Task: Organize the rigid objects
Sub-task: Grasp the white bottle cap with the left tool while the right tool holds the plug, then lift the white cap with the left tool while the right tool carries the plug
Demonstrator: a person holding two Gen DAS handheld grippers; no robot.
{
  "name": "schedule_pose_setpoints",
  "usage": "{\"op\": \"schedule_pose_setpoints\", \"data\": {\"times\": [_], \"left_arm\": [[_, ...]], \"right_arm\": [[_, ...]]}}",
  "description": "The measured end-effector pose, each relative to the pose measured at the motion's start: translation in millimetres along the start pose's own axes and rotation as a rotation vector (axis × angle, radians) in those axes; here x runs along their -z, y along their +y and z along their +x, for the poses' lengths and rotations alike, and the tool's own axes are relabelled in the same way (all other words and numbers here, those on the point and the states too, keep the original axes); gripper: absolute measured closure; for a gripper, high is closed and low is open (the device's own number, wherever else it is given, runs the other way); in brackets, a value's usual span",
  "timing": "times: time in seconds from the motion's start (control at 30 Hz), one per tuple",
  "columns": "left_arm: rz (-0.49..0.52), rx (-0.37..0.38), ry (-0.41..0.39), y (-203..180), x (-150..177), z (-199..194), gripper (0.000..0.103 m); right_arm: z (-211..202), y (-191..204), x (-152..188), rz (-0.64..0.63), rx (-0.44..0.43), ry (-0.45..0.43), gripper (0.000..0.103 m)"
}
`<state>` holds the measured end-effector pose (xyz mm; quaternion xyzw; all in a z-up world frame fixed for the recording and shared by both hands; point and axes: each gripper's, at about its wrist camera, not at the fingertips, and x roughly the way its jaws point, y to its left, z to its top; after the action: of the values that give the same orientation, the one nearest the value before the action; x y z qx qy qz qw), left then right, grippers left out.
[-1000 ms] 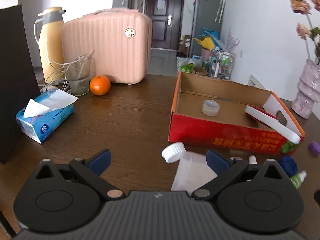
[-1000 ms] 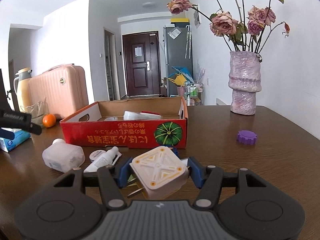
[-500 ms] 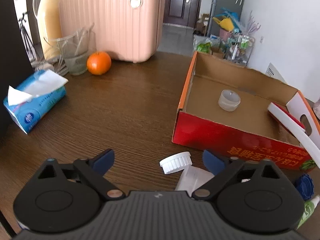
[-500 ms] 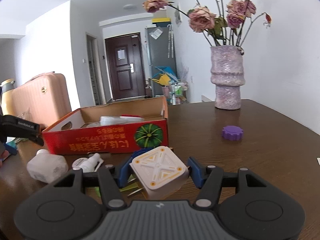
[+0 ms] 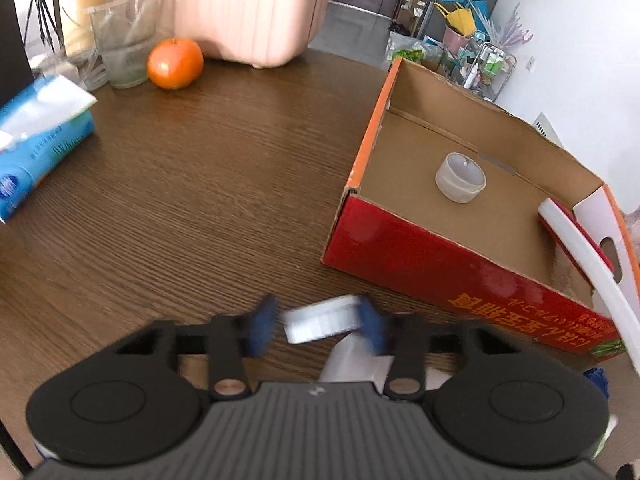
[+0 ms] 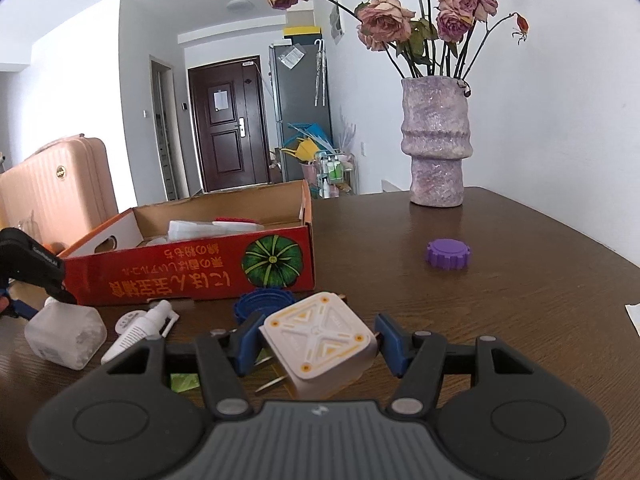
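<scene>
Now the left gripper (image 5: 316, 326) has narrowed around the plastic bottle's white cap (image 5: 320, 323), nearly gripping; the right gripper (image 6: 318, 346) still clamps the plug adapter (image 6: 320, 342), both likely bound for the cardboard box (image 5: 460, 260).

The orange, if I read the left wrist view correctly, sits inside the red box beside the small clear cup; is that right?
Not quite. The orange sits on the table, outside the red box, next to a glass beaker. The left wrist view shows this. Only the clear cup is in that part of the box.
</scene>
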<state>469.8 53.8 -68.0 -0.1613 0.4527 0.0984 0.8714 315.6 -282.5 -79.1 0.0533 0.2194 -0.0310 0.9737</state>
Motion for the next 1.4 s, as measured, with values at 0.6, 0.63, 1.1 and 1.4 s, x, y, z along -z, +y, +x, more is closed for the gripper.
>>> {"op": "schedule_pose_setpoints", "data": {"times": [0.6,0.63,1.1,1.4], "left_arm": [[0.047,0.035,-0.228,5.3,16.6,-62.4,0.062],[0.060,0.038,-0.248,3.9,21.1,-68.3,0.062],[0.210,0.064,-0.472,-11.3,92.8,-142.1,0.062],[0.304,0.078,-0.531,-19.5,137.5,-161.7,0.062]], "right_arm": [[-7.3,-0.6,-1.0,0.001,-0.012,-0.036,0.044],[-8.3,-0.7,-1.2,0.002,-0.013,-0.041,0.044],[-23.9,2.1,-1.0,-0.003,-0.037,-0.089,0.044],[-33.5,5.3,2.6,-0.007,-0.062,-0.095,0.044]]}}
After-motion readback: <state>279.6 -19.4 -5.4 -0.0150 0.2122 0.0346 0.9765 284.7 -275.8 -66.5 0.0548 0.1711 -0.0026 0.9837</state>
